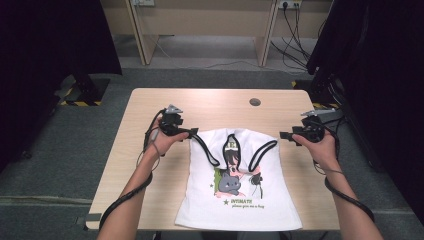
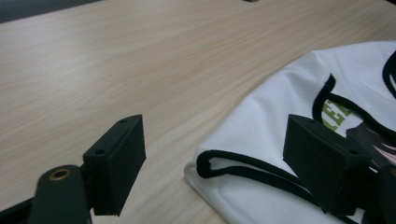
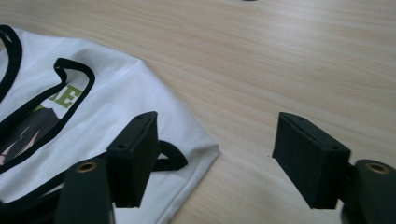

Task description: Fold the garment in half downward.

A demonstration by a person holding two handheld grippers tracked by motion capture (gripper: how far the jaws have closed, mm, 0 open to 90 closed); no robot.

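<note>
A white top (image 1: 239,185) with black trim and a cartoon print lies flat on the wooden table (image 1: 150,150), hem toward the person at 6 o'clock and straps toward 12. The left gripper (image 1: 192,133) sits at the top's 10 o'clock corner; in the left gripper view its jaws stand apart with the black-edged shoulder corner (image 2: 219,170) lying between them, not pinched. The right gripper (image 1: 284,135) is at the 2 o'clock corner, jaws also apart; in the right gripper view one jaw rests over the cloth near the strap loop (image 3: 173,156) while the other is out over bare wood. The likely trouble is an uneven grab: the right jaws straddle the very edge, so closing there could catch only the thin trim or miss the cloth altogether, and the top would lift on one side and twist. On the left, closing could pinch the loose strap alone rather than both layers, letting the body sag or slip free. Pressing down too hard might also drag and bunch the cloth.
</note>
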